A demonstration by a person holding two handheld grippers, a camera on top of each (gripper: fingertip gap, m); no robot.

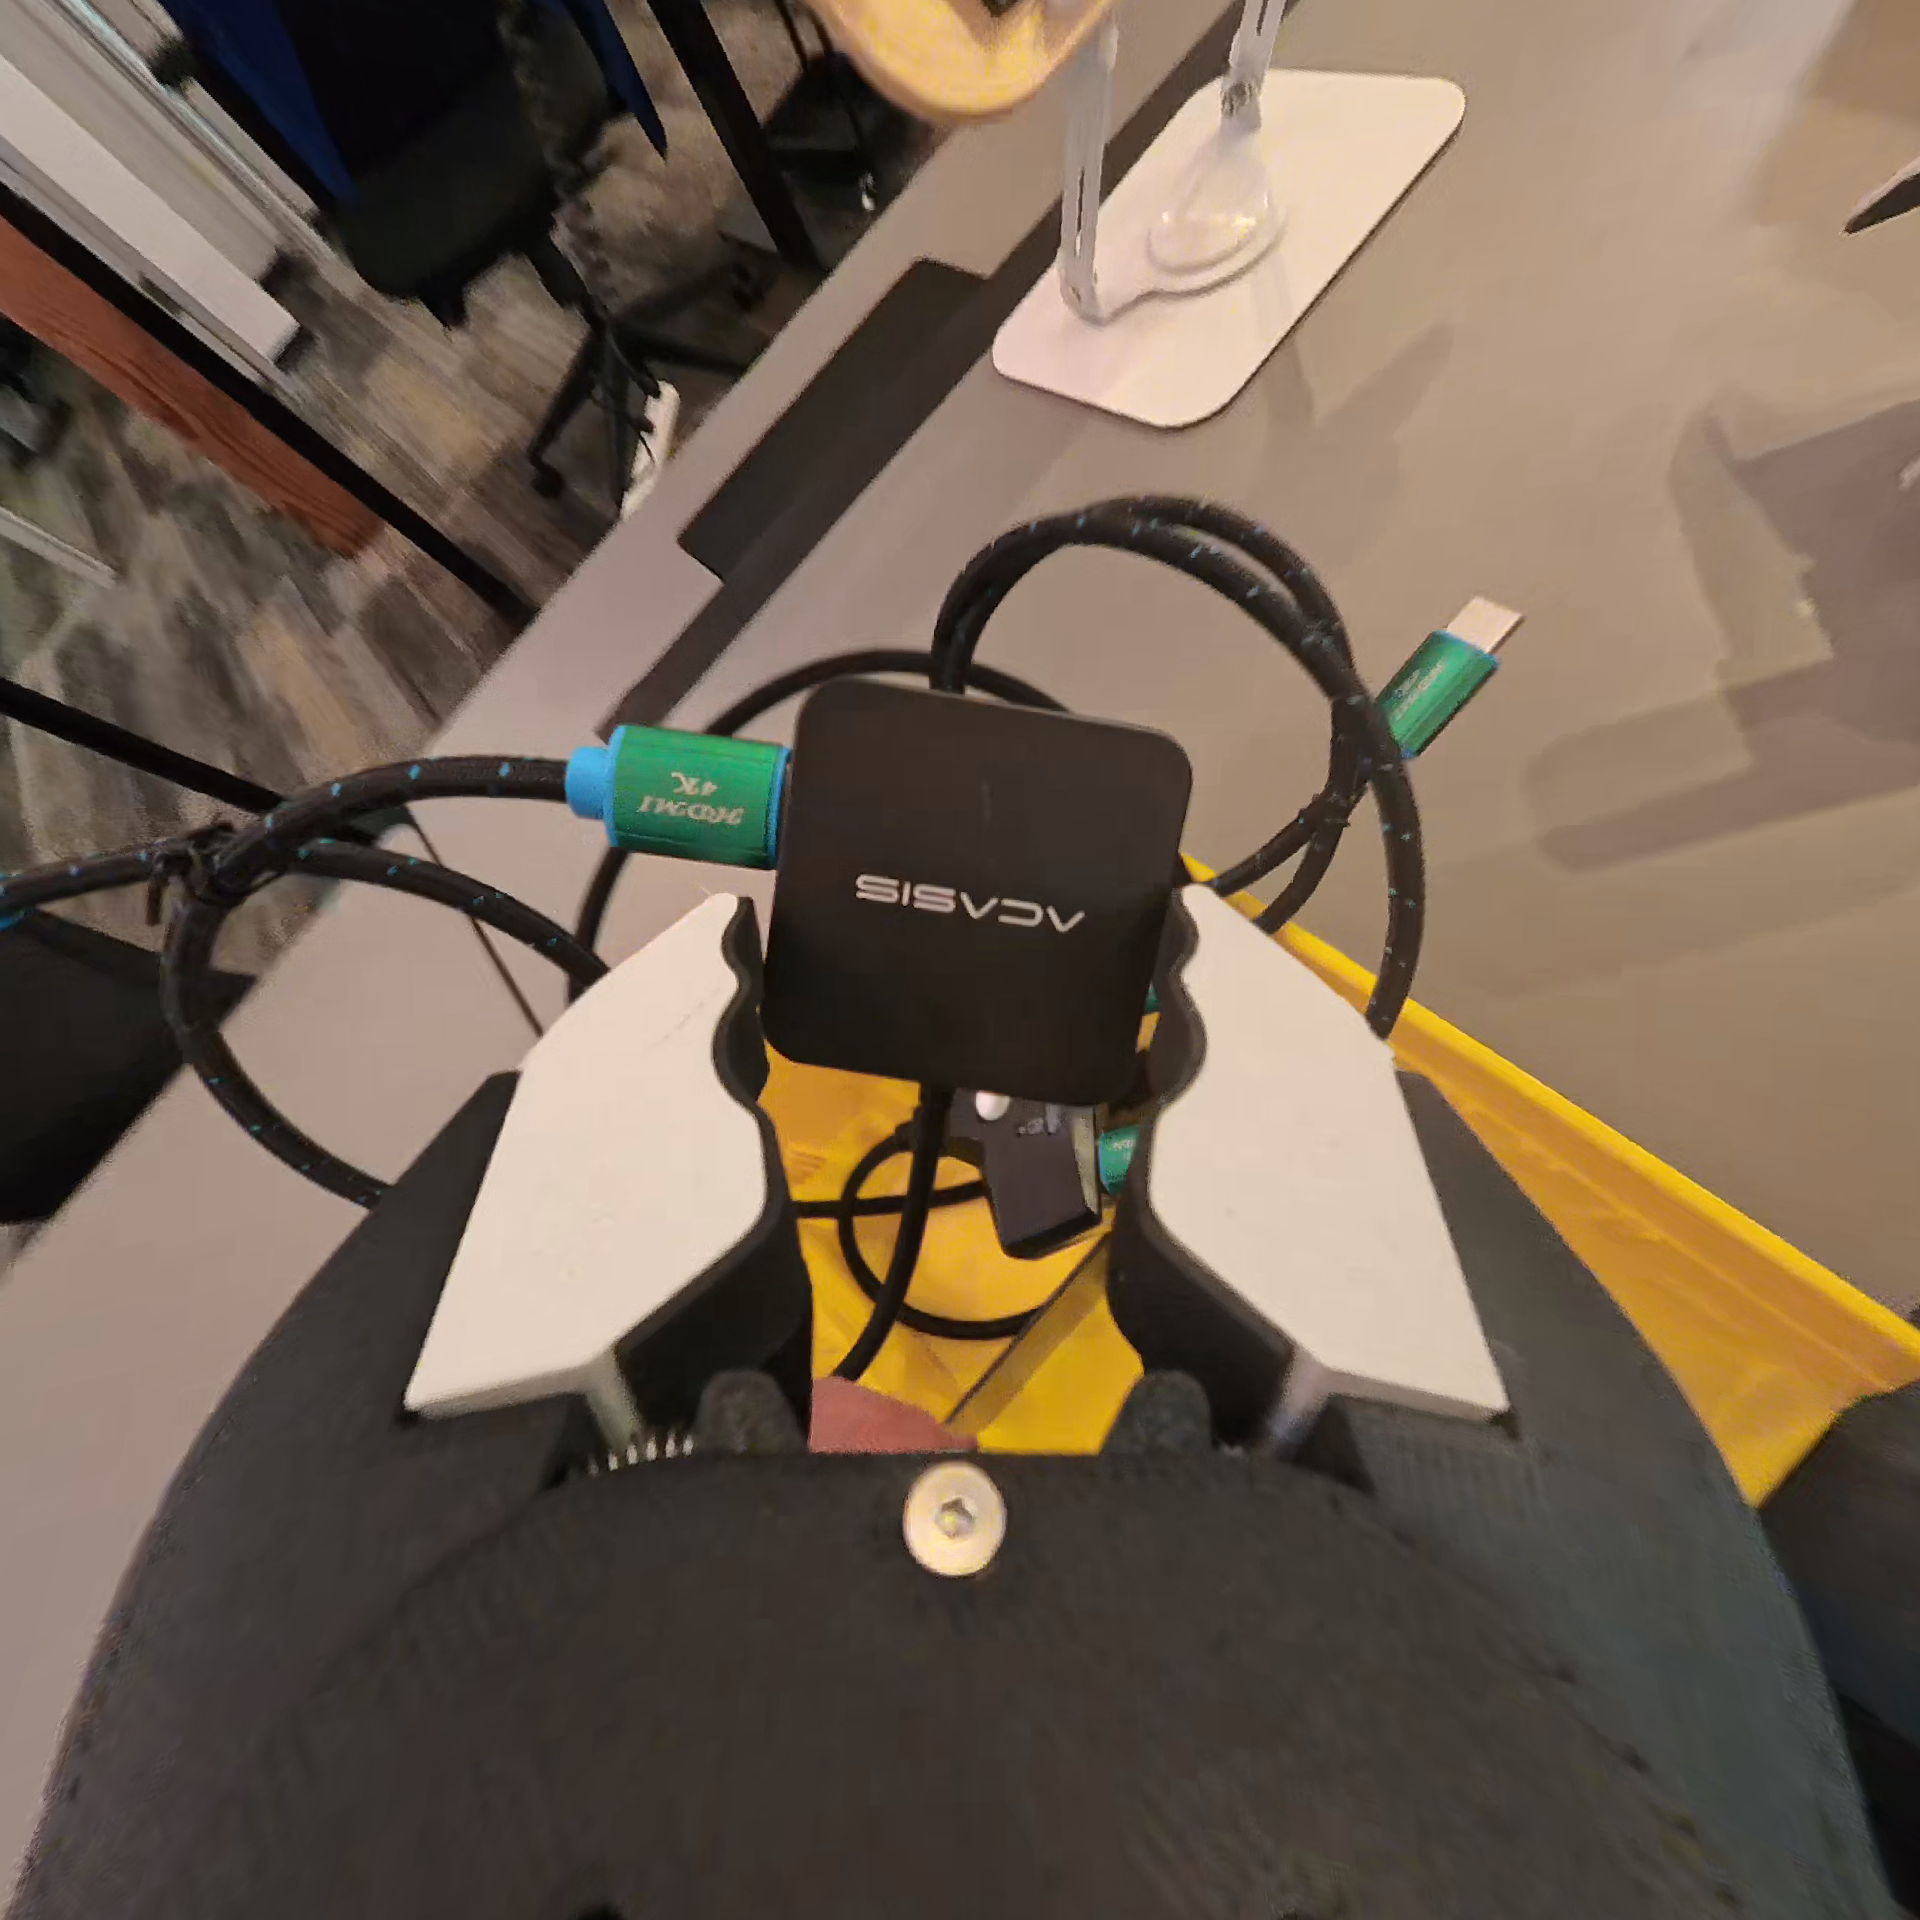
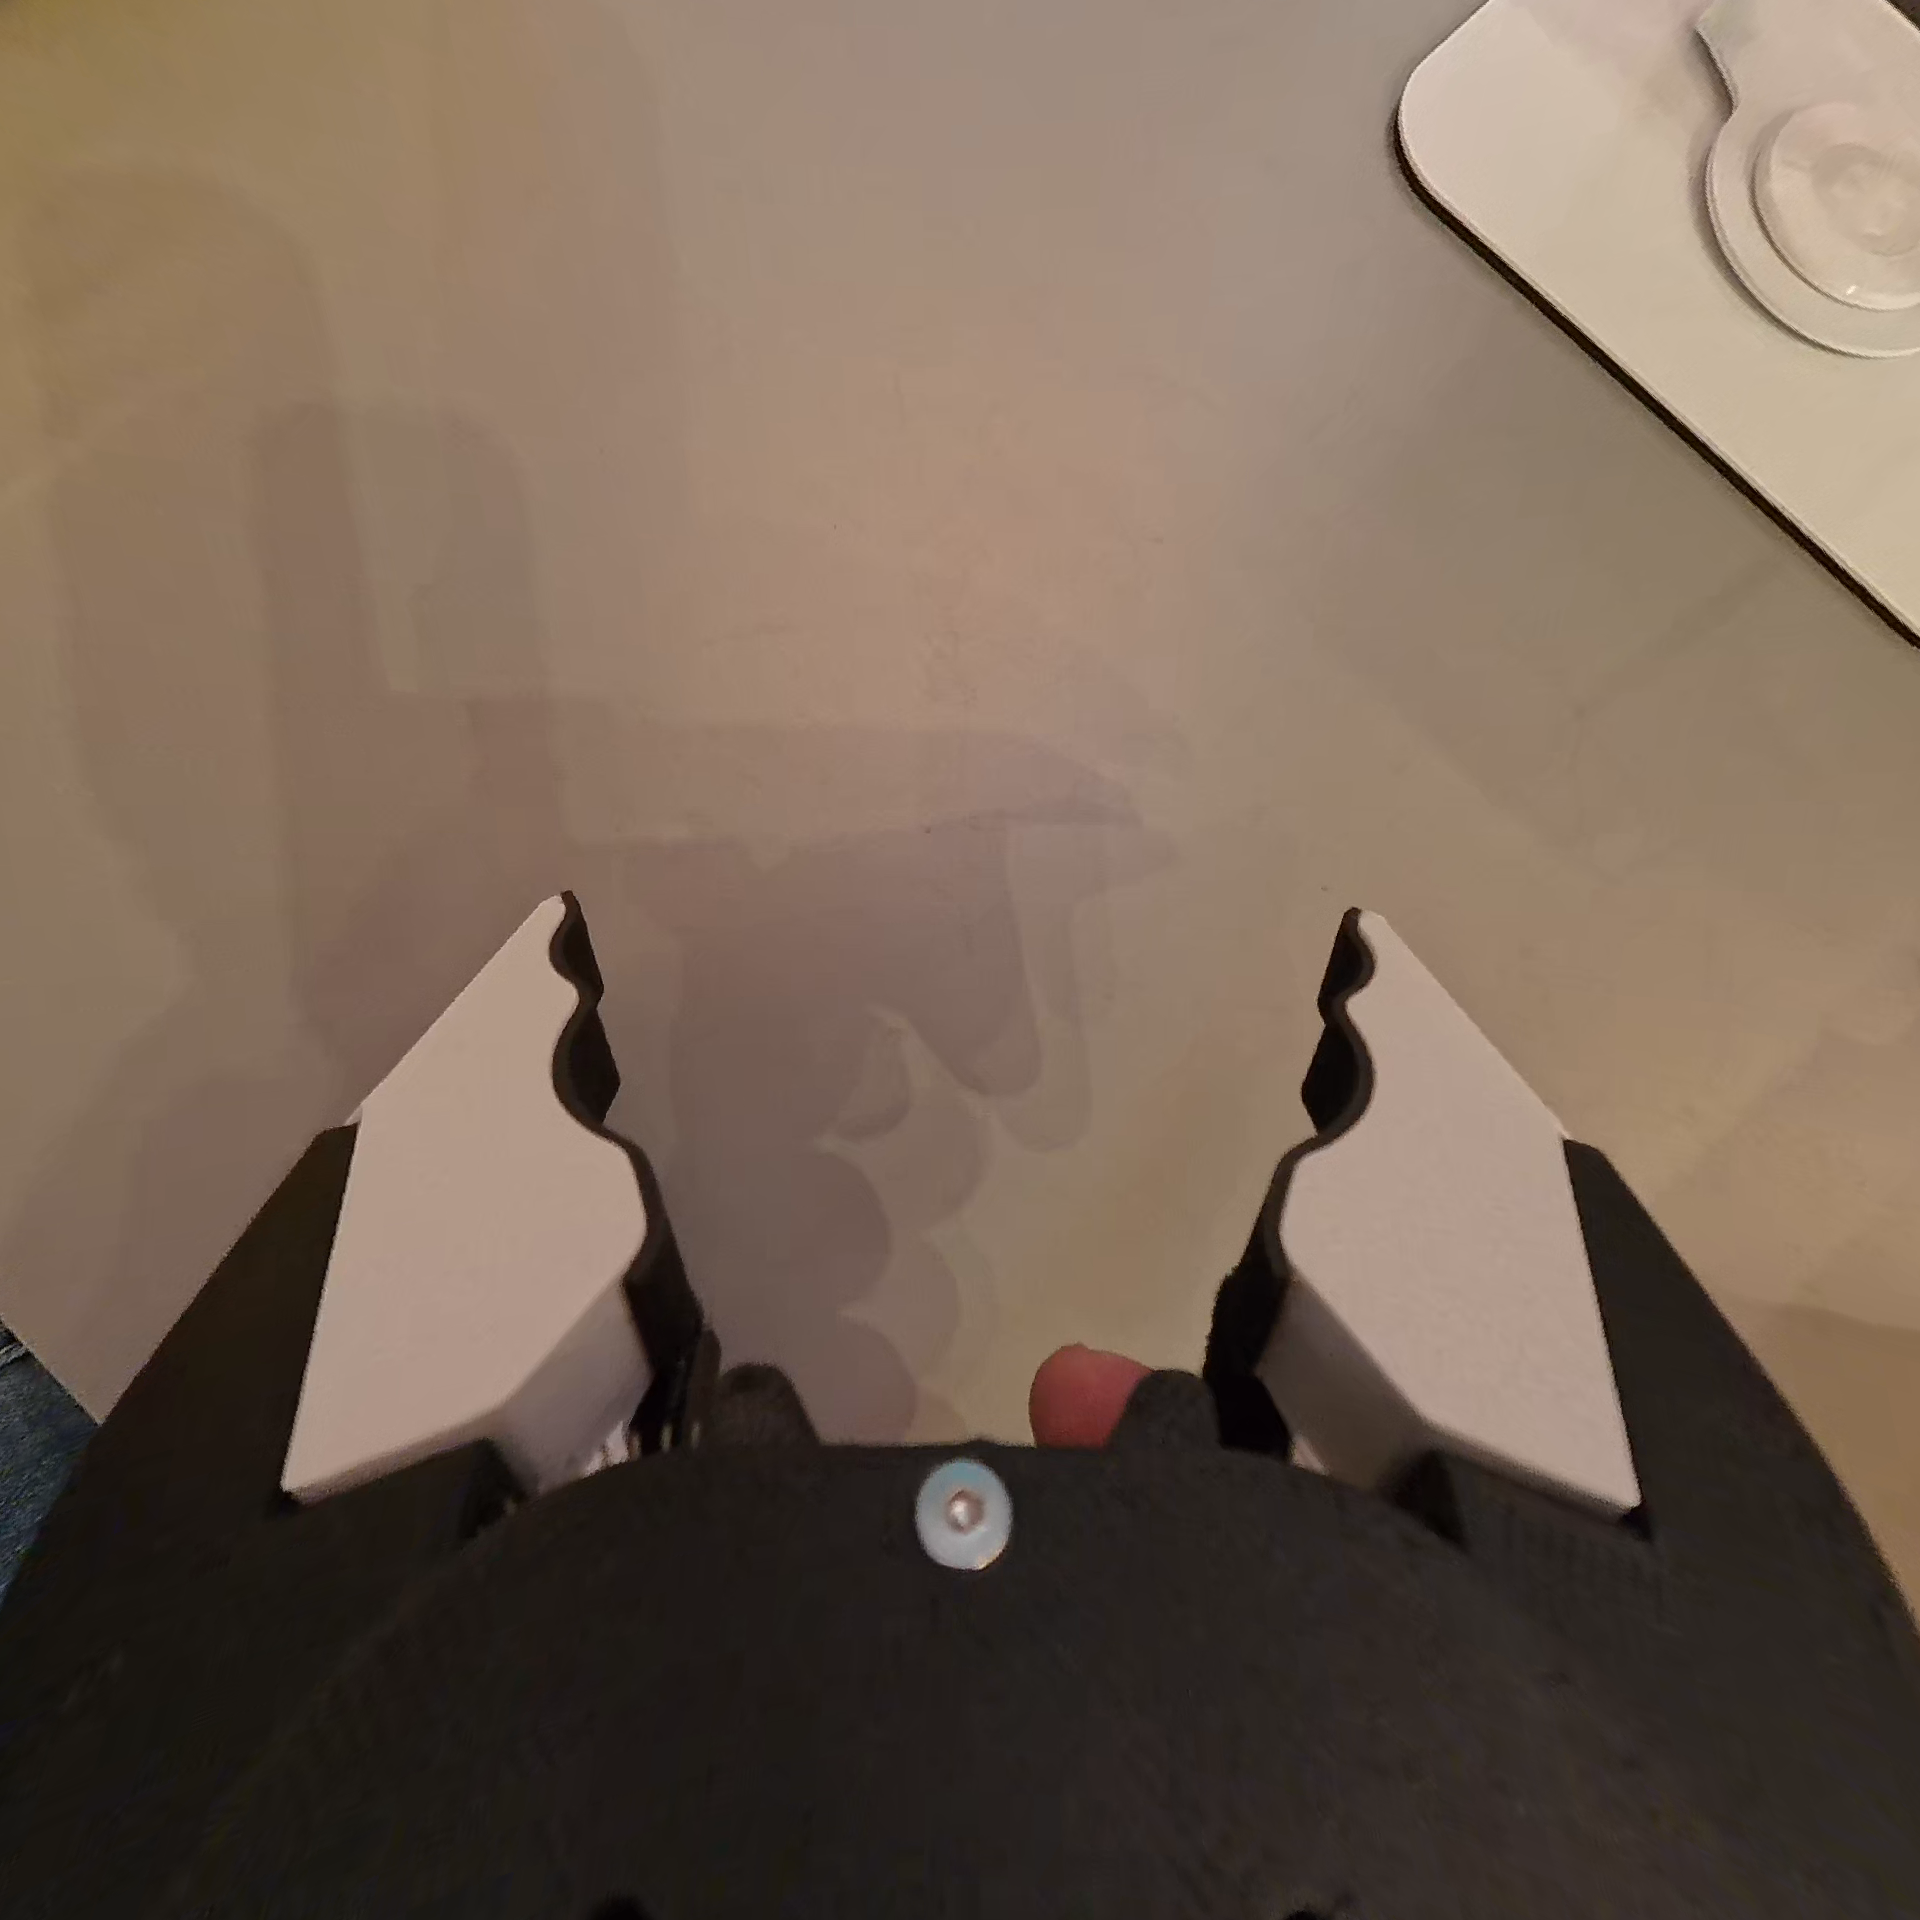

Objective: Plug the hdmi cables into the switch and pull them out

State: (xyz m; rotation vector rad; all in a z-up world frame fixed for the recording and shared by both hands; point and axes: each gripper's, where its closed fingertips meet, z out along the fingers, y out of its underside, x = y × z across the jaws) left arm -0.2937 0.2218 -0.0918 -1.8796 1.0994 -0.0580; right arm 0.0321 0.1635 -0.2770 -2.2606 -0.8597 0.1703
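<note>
My left gripper (image 1: 961, 920) is shut on the black square HDMI switch (image 1: 977, 883) and holds it above a yellow bin (image 1: 1621, 1205). A green HDMI plug (image 1: 696, 795) on a black braided cable (image 1: 312, 821) sits in the switch's left side. A second green plug (image 1: 1439, 691) hangs loose to the right, its metal tip bare. The cable loops (image 1: 1226, 561) behind the switch. A third green plug (image 1: 1117, 1158) and a black connector (image 1: 1023, 1164) show below the switch. My right gripper (image 2: 961, 914) is open and empty over the bare grey table (image 2: 831, 416).
A white stand base (image 1: 1226, 249) with a clear suction cup stands at the far side of the table; it also shows in the right wrist view (image 2: 1662, 312). The table edge (image 1: 582, 665) runs diagonally on the left, with carpet and chair legs beyond. The black connector (image 1: 1023, 1164) is closer to my left gripper, around 15 cm from its tips; the right tips are 35 cm off.
</note>
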